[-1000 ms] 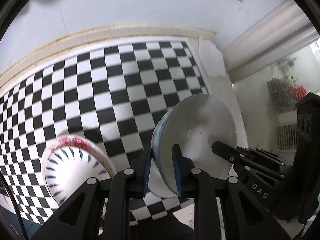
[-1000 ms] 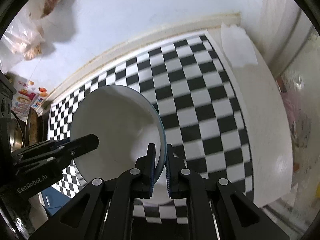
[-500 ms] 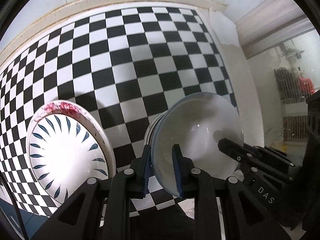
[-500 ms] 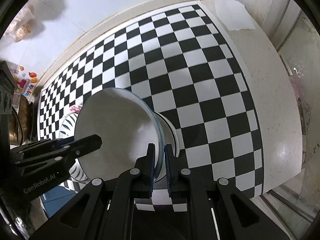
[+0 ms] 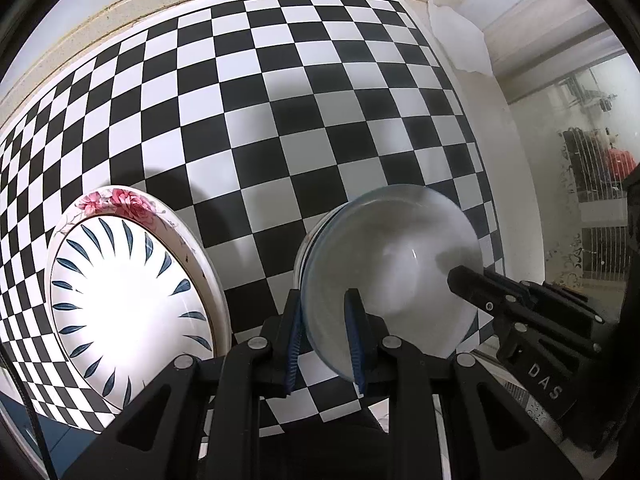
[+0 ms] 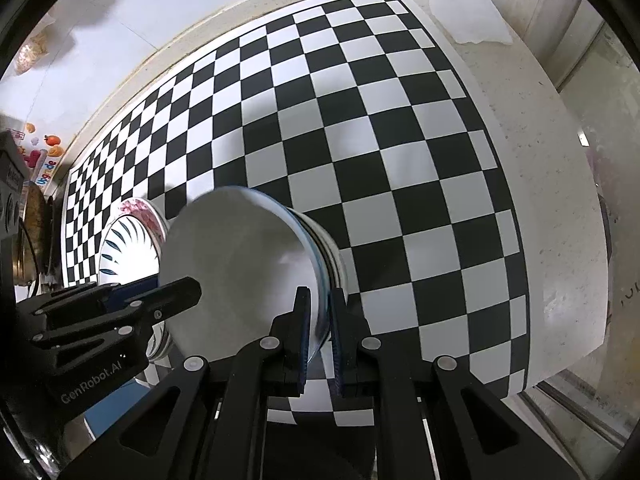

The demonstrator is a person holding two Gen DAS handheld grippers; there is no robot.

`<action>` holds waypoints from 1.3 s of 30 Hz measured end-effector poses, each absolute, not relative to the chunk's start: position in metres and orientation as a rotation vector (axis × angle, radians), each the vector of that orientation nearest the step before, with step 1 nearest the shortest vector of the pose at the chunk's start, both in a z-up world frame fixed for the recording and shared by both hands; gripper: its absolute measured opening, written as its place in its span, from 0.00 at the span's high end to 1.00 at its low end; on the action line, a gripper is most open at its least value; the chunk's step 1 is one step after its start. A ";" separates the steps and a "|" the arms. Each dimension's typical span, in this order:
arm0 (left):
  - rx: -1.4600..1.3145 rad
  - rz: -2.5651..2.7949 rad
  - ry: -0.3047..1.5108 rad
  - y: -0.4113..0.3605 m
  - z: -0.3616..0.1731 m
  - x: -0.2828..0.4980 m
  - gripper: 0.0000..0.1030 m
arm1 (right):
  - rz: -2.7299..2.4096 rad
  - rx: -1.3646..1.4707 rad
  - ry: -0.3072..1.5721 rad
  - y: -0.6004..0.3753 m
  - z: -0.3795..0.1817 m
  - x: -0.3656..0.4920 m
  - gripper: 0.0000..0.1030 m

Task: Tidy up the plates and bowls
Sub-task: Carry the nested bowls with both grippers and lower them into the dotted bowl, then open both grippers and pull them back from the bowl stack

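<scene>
In the left wrist view, the left claw [image 5: 326, 336] is clenched on the near rim of a pale glass bowl [image 5: 390, 268], while the right claw [image 5: 460, 276] reaches in from the right to the opposite rim; two grips probably keep the smooth bowl level over the stack of bowls [image 5: 303, 246] under it, of which only a thin edge shows. On the checkered desk [image 5: 280, 120], left of the bowl, lies a plate with blue leaf marks [image 5: 128, 304], cut off below by the claw body. In the right wrist view, the right claw [image 6: 319, 332] is clenched on the bowl's rim [image 6: 316, 276], with the left claw [image 6: 188, 290] across. Whether the bowl already rests on the stack cannot be told.
</scene>
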State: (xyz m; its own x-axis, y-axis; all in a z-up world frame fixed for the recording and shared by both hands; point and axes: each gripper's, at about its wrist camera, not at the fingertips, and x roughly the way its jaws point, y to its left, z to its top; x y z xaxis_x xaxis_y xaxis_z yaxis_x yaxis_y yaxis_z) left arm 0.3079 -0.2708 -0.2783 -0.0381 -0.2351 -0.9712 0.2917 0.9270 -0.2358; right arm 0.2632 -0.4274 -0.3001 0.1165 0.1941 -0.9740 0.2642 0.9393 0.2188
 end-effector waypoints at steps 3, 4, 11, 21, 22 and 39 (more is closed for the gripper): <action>0.047 -0.420 1.550 -0.271 -0.278 0.308 0.82 | -0.048 0.400 1.467 -0.430 -0.300 0.264 0.89; 0.042 -0.419 1.551 -0.271 -0.278 0.308 0.81 | -0.049 0.400 1.469 -0.430 -0.300 0.264 0.88; 0.039 -0.411 1.541 -0.267 -0.271 0.304 0.81 | -0.053 0.402 1.471 -0.430 -0.301 0.264 0.87; 0.086 -0.421 1.391 -0.240 -0.209 0.266 0.81 | -0.048 0.332 1.383 -0.414 -0.255 0.236 0.87; 0.091 -0.419 1.370 -0.236 -0.200 0.260 0.79 | -0.043 0.321 1.371 -0.409 -0.246 0.230 0.86; 0.057 -0.385 1.152 -0.177 -0.109 0.179 0.57 | -0.042 0.193 1.145 -0.348 -0.120 0.131 0.17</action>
